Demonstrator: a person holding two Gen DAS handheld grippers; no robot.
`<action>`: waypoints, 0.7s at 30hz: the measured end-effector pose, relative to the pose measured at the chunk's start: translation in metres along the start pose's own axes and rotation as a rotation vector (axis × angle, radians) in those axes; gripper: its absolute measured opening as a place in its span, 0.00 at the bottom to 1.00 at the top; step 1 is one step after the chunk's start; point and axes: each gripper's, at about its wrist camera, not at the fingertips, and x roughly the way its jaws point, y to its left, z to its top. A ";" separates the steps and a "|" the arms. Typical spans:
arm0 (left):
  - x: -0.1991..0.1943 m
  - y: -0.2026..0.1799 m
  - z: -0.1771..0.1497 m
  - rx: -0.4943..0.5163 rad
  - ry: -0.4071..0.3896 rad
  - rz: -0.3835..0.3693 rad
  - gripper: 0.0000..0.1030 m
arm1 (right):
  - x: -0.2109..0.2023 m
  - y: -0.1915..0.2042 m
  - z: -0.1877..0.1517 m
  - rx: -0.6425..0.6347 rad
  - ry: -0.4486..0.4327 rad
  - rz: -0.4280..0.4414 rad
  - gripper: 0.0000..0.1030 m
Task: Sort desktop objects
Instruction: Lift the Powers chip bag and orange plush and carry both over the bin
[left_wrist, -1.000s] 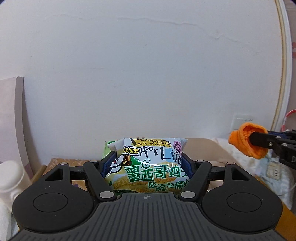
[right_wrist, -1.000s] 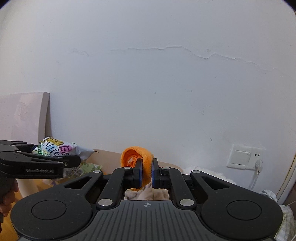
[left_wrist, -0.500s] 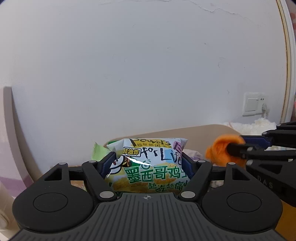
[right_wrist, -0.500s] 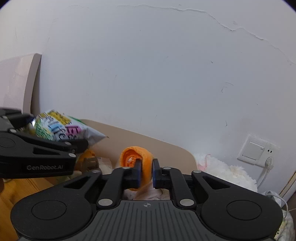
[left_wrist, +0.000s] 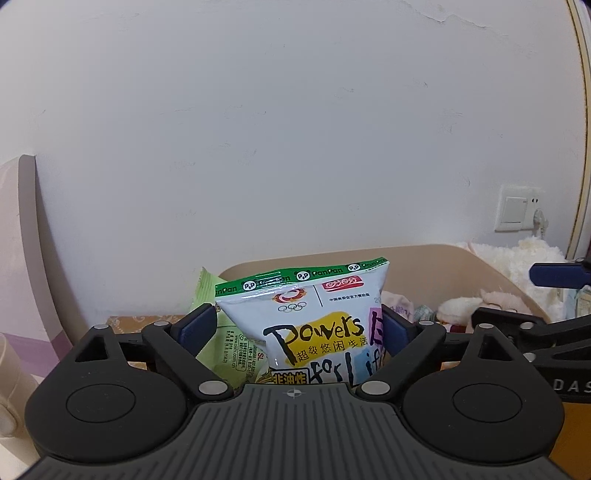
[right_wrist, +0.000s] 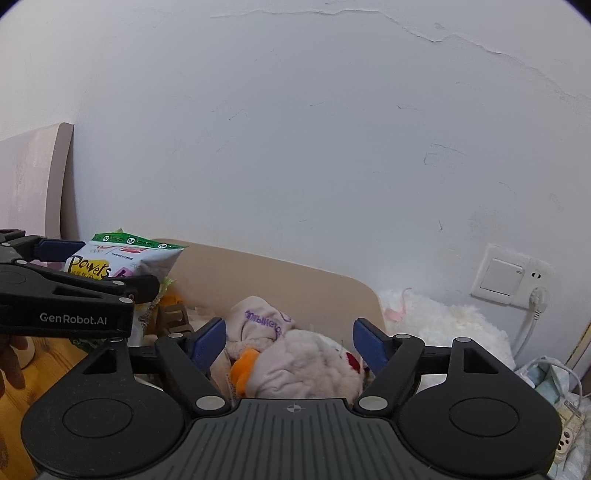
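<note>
A white snack bag (left_wrist: 317, 325) with a green top band stands upright between the fingers of my left gripper (left_wrist: 295, 326), over the beige box (left_wrist: 424, 258). Those jaws are opening; the left pad stands clear of the bag and the right pad is at its edge. My right gripper (right_wrist: 290, 341) is also opening, with nothing gripped. Below it the small orange thing (right_wrist: 242, 373) lies in the box (right_wrist: 277, 273) against a pale plush toy (right_wrist: 306, 365). The left gripper (right_wrist: 107, 264) and the bag (right_wrist: 122, 258) show at the left of the right wrist view.
A green packet (left_wrist: 218, 332) leans behind the snack bag. White fluffy fabric (right_wrist: 443, 317) lies right of the box, under a wall socket (right_wrist: 509, 277) with a plug. A power strip (right_wrist: 565, 443) lies at the far right. A hand (right_wrist: 11, 365) shows over the wooden tabletop (right_wrist: 22, 402).
Both grippers sank toward the box. The right jaws went from shut on the orange thing to wide open, and it dropped among the plush toys. The left jaws widened and the bag slipped lower.
</note>
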 end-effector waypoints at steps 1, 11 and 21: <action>0.003 -0.002 0.001 -0.001 -0.001 0.000 0.89 | 0.001 0.000 0.001 0.000 -0.002 -0.004 0.76; 0.007 -0.005 0.007 -0.019 -0.015 0.033 0.89 | -0.018 -0.014 0.000 0.047 -0.025 0.002 0.83; 0.023 -0.006 0.022 -0.106 -0.043 -0.009 0.89 | -0.032 -0.018 0.003 0.044 -0.052 -0.002 0.83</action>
